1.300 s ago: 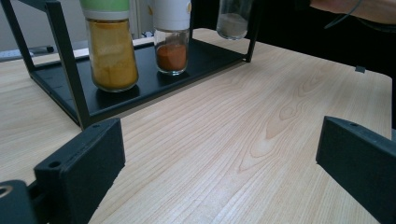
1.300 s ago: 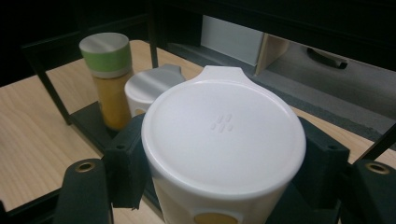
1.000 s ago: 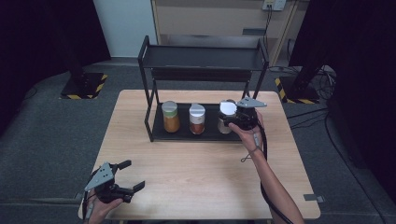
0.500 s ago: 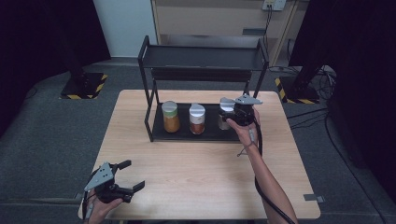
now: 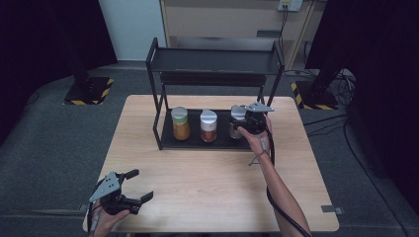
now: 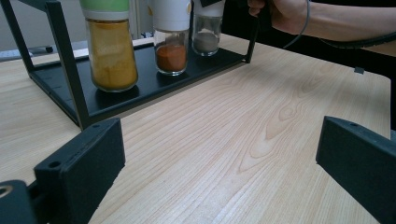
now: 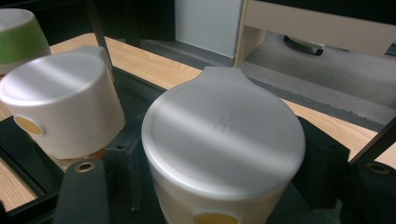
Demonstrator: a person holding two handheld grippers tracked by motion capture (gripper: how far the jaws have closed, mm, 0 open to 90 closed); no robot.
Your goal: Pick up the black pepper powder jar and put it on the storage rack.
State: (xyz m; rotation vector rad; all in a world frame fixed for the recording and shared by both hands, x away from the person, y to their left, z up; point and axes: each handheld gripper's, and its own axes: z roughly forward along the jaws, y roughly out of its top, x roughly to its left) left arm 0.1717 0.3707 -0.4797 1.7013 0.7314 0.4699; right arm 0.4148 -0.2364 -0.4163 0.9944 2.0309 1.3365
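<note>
A black two-tier rack (image 5: 217, 61) stands at the back of the wooden table (image 5: 217, 182). On its lower shelf (image 6: 116, 100) are a green-lidded jar of yellow spice (image 5: 180, 123) and a white-lidded jar of red spice (image 5: 208, 126). At the shelf's right end is a third jar (image 5: 235, 123) with grey powder (image 6: 207, 41) and a white lid (image 7: 224, 130). My right gripper (image 5: 247, 121) is shut on it, with a jaw on each side under the lid. The jar's base is down at the shelf. My left gripper (image 5: 141, 185) rests open near the front left corner, holding nothing.
The rack's upper shelf (image 5: 217, 74) overhangs the jars and my right gripper. Its black posts (image 6: 65, 56) frame the lower shelf. A cable (image 5: 276, 197) trails along the right forearm. Bare wood (image 6: 243, 140) lies between my left gripper and the rack.
My right gripper has carried the grey-powder jar slightly left and down onto the lower shelf's right end. The left gripper has stayed put.
</note>
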